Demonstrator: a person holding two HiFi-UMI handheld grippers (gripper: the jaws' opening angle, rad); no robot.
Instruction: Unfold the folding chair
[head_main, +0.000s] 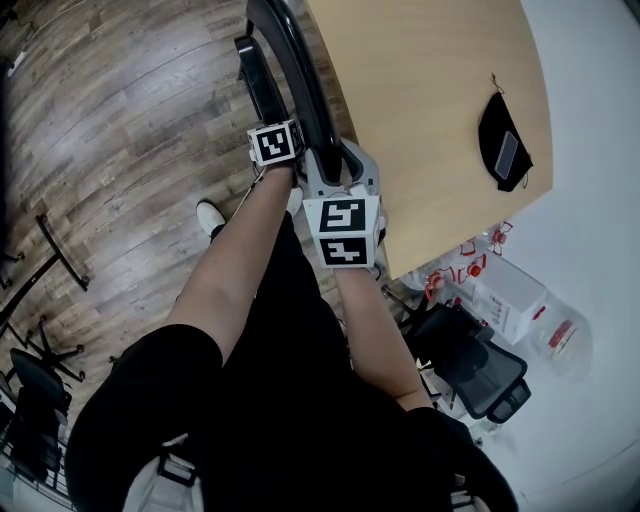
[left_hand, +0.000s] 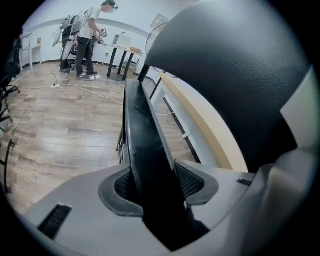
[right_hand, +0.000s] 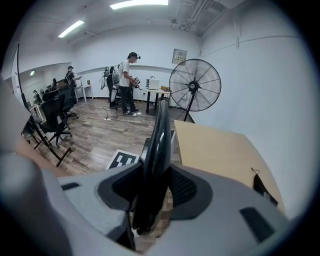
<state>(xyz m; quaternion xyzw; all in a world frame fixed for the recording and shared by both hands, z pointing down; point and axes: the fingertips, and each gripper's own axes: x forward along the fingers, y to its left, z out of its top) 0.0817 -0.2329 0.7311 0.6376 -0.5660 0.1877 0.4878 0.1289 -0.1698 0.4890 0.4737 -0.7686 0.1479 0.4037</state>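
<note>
The folded black chair (head_main: 296, 62) stands upright on the wood floor beside a table. In the head view both grippers sit at its top end, close together. My left gripper (head_main: 272, 135) is on the thinner left panel (left_hand: 145, 150), which fills the gap between its two pads, so it is shut on that panel. The chair's broad padded back (left_hand: 235, 75) looms at the right of the left gripper view. My right gripper (head_main: 330, 165) is shut on the edge of that back (right_hand: 157, 145), which runs up between its ribbed pads (right_hand: 185, 187).
A tan wooden table (head_main: 430, 100) lies right against the chair, with a black pouch (head_main: 503, 150) on it. A black office chair (head_main: 470, 365) and bottles stand below the table. My white shoe (head_main: 210, 215) is near the chair. A floor fan (right_hand: 195, 87) and people (right_hand: 127, 82) are far off.
</note>
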